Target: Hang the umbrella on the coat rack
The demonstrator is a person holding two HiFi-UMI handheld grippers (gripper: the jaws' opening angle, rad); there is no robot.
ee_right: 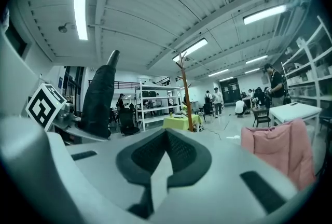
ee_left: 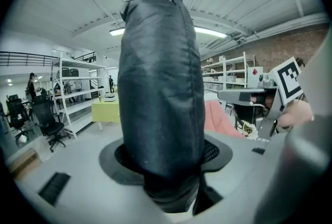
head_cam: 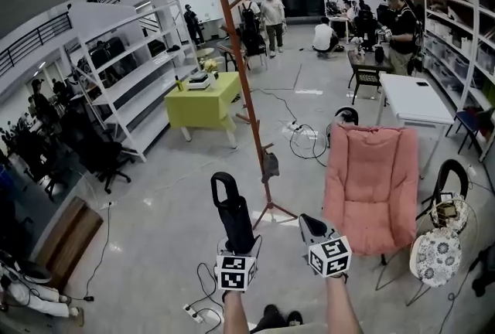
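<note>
Left gripper (head_cam: 238, 246): jaws clamped on the folded black umbrella (head_cam: 233, 210), which sits between the pads at its lower end. The umbrella stands nearly upright in the grip, in its sleeve, with the looped handle at the top. In the left gripper view the umbrella (ee_left: 161, 88) fills the centre of the frame and rises out of the jaw opening.

Right gripper (head_cam: 312, 227): jaws pressed together with nothing between them. It is held just to the right of the left gripper, apart from the umbrella.

Coat rack (head_cam: 249, 97): a brown wooden pole on splayed feet, leaning slightly, standing on the grey floor (head_cam: 162, 209) beyond both grippers. The umbrella is well apart from it. One small dark item hangs on a low peg; what it is cannot be told.

Surroundings: a pink chair (head_cam: 370, 185) stands to the right of the rack, a yellow-green table (head_cam: 203, 102) to its left and farther back.
</note>
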